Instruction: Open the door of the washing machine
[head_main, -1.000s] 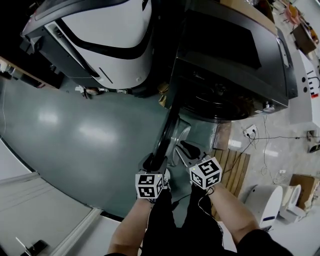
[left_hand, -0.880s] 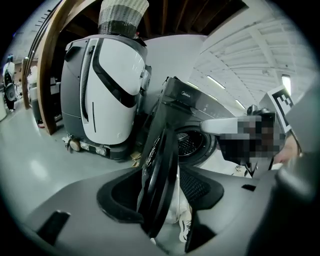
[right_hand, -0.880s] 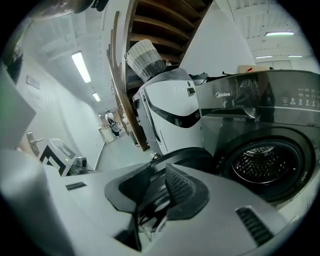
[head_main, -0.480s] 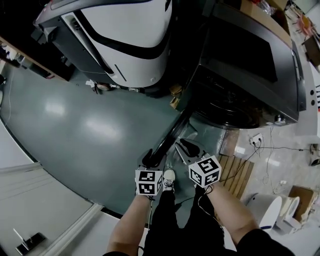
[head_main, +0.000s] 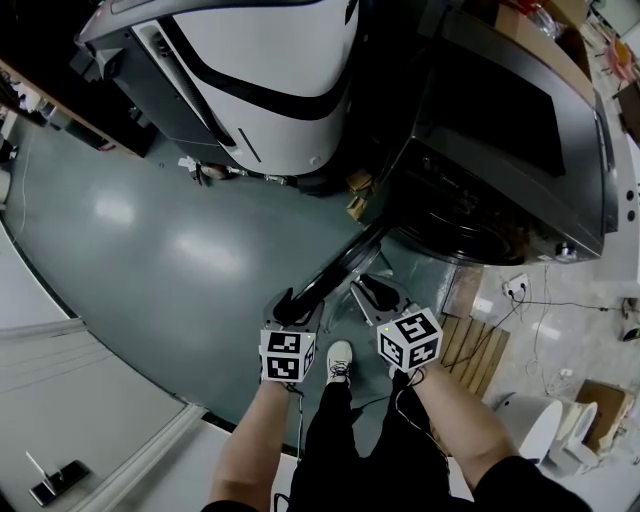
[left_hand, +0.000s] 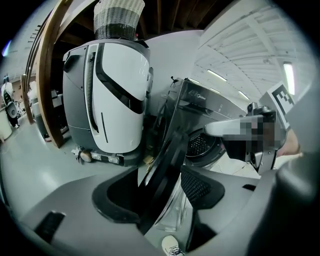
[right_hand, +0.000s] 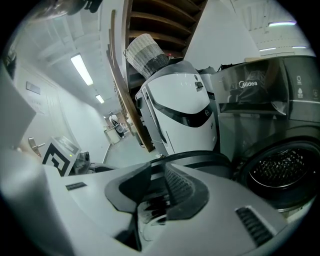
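The black washing machine stands at the upper right with its drum mouth uncovered. Its round door is swung out and shows edge-on as a dark bar slanting down-left. My left gripper is at the door's free end. In the left gripper view the door's rim runs between its wide-set jaws, the pads against it. My right gripper hovers just right of the door with a narrow gap and nothing between its pads. The drum lies to its right.
A large white and grey machine stands left of the washer, with a wicker basket on top. A wooden pallet, a wall socket and white devices lie at the right. The person's shoe is below the door.
The door has swung further out, its free end moving left together with my left gripper. My right gripper has shifted a little alongside it.
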